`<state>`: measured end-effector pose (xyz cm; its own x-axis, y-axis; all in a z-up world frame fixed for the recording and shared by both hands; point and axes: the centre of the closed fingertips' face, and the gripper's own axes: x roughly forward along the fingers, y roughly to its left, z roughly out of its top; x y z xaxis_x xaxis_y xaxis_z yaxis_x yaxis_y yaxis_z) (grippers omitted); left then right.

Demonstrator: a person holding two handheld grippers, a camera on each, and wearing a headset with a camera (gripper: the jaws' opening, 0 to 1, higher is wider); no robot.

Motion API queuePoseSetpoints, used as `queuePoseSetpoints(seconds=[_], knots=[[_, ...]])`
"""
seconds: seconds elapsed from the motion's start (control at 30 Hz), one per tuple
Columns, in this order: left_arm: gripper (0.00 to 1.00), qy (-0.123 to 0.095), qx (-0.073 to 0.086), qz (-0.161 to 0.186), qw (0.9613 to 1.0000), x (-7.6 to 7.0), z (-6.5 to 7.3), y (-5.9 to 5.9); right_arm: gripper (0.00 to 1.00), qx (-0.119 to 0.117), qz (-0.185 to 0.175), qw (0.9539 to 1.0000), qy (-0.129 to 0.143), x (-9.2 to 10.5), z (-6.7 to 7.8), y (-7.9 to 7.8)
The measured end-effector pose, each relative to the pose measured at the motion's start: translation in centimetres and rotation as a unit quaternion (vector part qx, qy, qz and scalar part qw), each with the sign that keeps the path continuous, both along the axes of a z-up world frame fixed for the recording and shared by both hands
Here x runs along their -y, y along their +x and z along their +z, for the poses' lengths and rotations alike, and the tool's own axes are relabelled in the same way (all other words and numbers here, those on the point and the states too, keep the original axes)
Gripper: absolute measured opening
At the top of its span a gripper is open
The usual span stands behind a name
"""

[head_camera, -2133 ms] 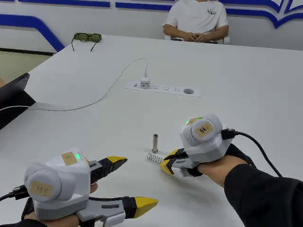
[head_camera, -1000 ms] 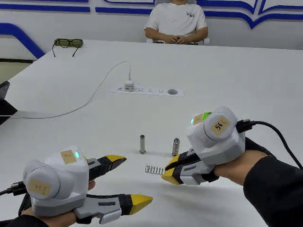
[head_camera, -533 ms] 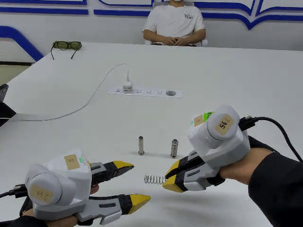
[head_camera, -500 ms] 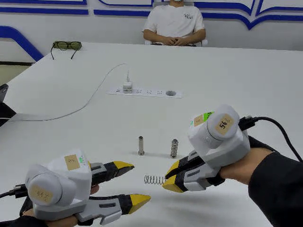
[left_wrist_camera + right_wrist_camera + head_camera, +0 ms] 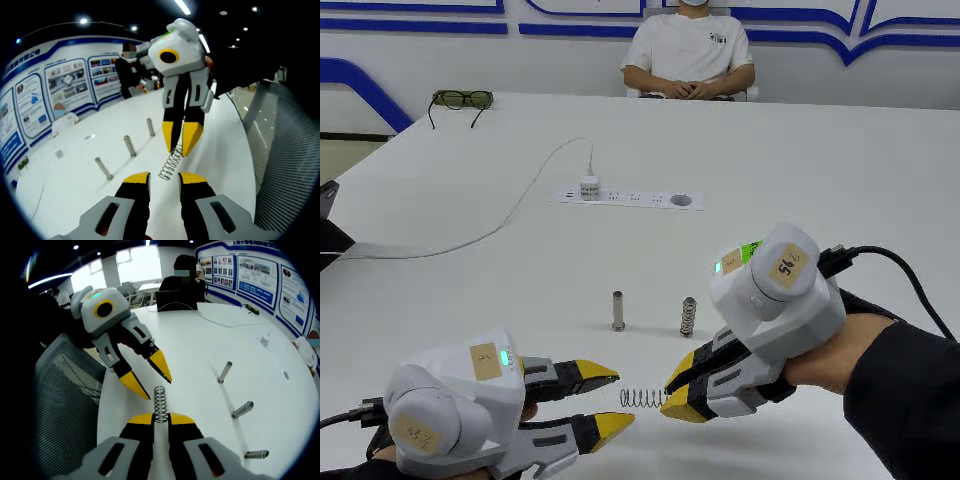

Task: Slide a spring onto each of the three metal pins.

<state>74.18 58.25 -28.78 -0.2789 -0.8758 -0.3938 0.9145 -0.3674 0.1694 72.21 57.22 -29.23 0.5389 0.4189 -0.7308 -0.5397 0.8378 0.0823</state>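
- The spring (image 5: 642,397) hangs level just above the table (image 5: 800,180), at the near edge of the work, between the two grippers.
- The right gripper (image 5: 672,393) has its jaws pinched on one end of the spring. In the right gripper view the coil runs straight out from between its yellow tips.
- The spring's free end reaches the mouth of the left gripper (image 5: 623,396), whose jaws stand apart on either side of it. Whether they touch the coil cannot be told.
- In the left gripper view the spring (image 5: 171,162) slants from that gripper's own tips up to the right gripper (image 5: 181,140).
- Just beyond the spring a bare pin (image 5: 618,310) stands upright. To its right a second pin (image 5: 688,316) already wears a coil.
- In the right gripper view a third pin (image 5: 256,454), also coiled, stands in line past those two.
- Farther back lies a power strip (image 5: 630,198) with a plug and a white cable (image 5: 510,215) trailing left.
- A pair of glasses (image 5: 461,98) rests at the far left corner, and a person (image 5: 690,50) in a white shirt sits at the far end.
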Motion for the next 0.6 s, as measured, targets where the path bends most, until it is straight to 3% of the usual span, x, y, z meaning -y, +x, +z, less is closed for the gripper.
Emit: queuePoseSetpoints(seconds=[0.6], knots=[[0.13,0.008,0.023,-0.028,0.9993,-0.12,-0.52,-1.03,0.12,-0.019,0.009,0.9998,0.003,-0.78,0.1,-0.56]])
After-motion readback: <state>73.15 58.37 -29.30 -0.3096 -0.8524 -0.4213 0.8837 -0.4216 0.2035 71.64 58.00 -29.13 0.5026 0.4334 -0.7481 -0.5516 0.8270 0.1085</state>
